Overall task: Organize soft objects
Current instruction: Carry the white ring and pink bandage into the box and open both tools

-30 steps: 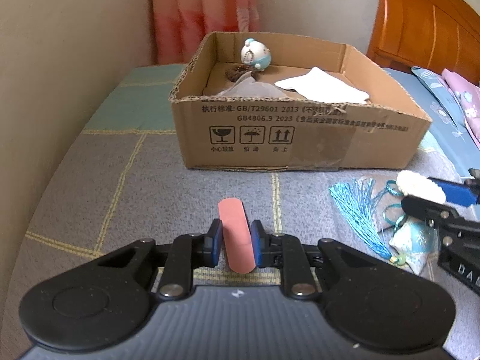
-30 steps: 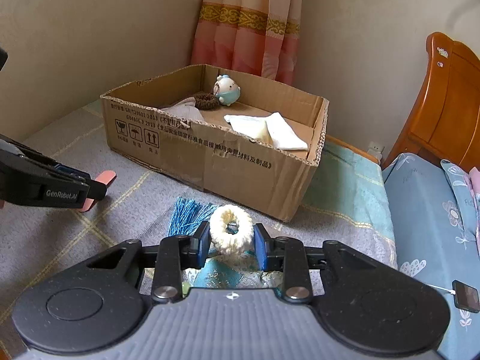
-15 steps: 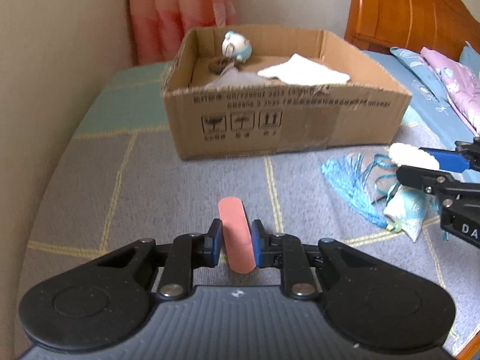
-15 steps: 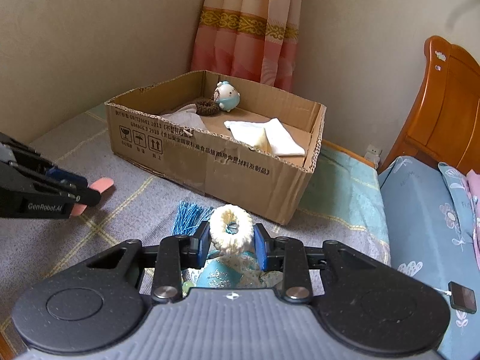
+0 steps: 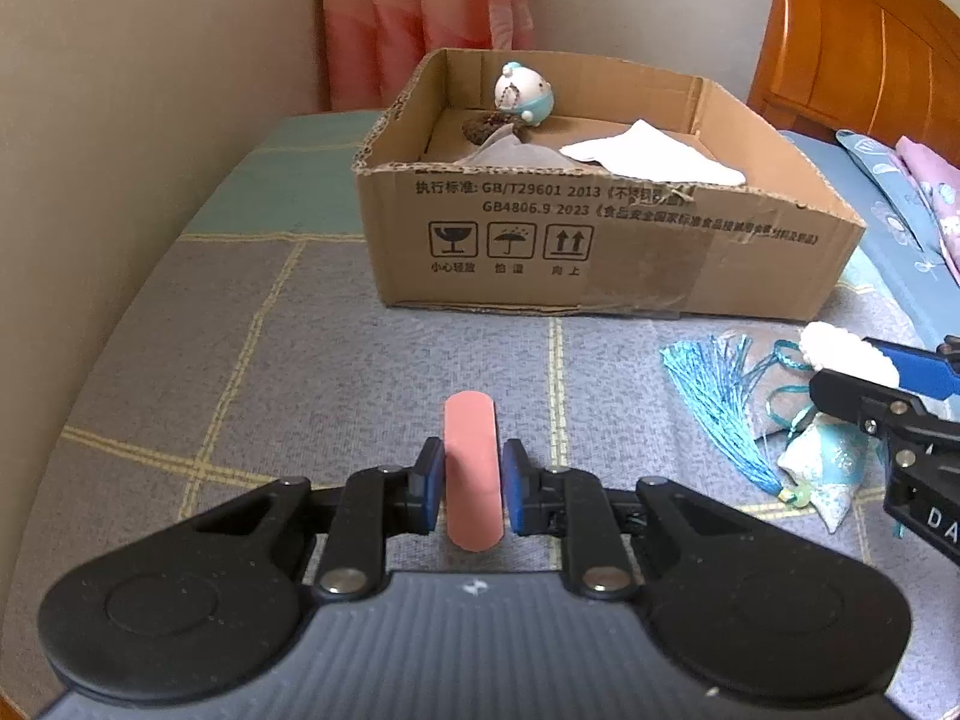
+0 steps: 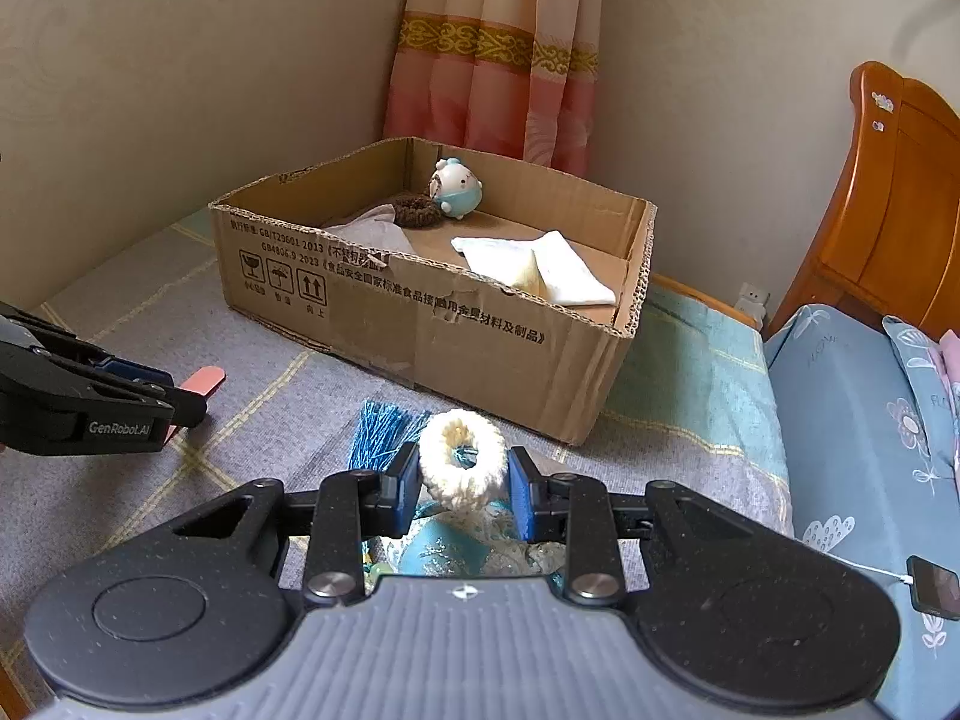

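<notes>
A flat pink oval pad (image 5: pixel 471 474), probably a soft sponge or puff, is clamped on edge between the jaws of the left gripper (image 5: pixel 471 483), which is held above the grey checked bedspread (image 5: pixel 300 360) near the camera. A cream knitted ring (image 6: pixel 461 465), apparently a scrunchie, is clamped between the jaws of the right gripper (image 6: pixel 461 483), with its hole facing the camera. Both things are held clear of the bedspread, short of the open cardboard box (image 5: pixel 600 258), which stands farther off on the bed near the curtain (image 6: pixel 480 60). Inside the box a small white and teal plush toy (image 6: pixel 457 189) is seen at the far wall, with a brown scrunchie (image 6: pixel 414 210) just beside it, a grey cloth (image 6: pixel 372 231) toward the left and a folded white cloth (image 6: pixel 540 267) toward the right. On the bedspread, below and just beside the right gripper, a blue tassel (image 5: pixel 720 402) and a pale blue sachet (image 5: pixel 828 480) are left lying outside the box. The step in hand is judged to be the carrying of two picked-up soft things toward the box, with neither yet over its rim. For the next move, each gripper would need to be raised above the near wall of the box and brought over a bare part of its floor before the jaws are parted; the bare cardboard between the cloths seems suitable. The tassel and sachet would then remain to be gathered.
</notes>
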{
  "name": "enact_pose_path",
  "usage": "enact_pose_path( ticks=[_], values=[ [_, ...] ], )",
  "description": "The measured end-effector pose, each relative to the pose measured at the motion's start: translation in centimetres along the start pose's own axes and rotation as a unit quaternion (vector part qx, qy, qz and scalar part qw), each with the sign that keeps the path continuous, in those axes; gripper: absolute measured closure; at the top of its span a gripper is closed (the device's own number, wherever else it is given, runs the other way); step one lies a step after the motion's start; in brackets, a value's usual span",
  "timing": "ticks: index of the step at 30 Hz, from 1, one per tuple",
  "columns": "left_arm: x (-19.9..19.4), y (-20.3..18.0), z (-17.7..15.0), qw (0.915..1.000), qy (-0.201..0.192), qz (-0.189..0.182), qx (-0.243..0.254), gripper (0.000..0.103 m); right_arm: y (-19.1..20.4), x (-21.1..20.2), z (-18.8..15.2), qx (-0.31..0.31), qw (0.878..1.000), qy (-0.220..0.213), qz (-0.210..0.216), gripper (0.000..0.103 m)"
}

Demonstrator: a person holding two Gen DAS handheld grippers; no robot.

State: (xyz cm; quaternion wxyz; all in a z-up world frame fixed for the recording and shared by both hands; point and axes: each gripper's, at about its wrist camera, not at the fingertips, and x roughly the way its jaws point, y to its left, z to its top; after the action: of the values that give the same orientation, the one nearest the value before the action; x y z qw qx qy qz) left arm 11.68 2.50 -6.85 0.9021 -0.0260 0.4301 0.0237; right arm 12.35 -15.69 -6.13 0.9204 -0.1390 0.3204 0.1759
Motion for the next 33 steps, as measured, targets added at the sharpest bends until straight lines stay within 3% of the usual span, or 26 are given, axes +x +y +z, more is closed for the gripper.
enact_pose_path(
  ticks=[13, 22, 28, 33],
  values=[
    [-3.3, 0.8, 1.7, 0.9975, -0.024, -0.039, 0.054, 0.086, -0.6, -2.0, 1.1, -0.008, 1.0, -0.024, 0.01, 0.068],
    [-6.5, -0.2, 6.7, 0.988, -0.08, -0.078, 0.106, 0.086, -1.3, -3.9, 3.2, -0.019, 0.998, -0.057, 0.02, 0.068],
    [-4.2, -2.4, 12.0, 0.9814, -0.11, -0.086, 0.132, 0.086, -1.9, -4.0, 4.6, -0.019, 0.997, -0.075, 0.013, 0.068],
    [0.0, -4.1, 15.8, 0.9814, -0.113, -0.073, 0.137, 0.081, -2.0, -4.0, 5.1, -0.02, 0.997, -0.077, 0.008, 0.068]
  ],
)
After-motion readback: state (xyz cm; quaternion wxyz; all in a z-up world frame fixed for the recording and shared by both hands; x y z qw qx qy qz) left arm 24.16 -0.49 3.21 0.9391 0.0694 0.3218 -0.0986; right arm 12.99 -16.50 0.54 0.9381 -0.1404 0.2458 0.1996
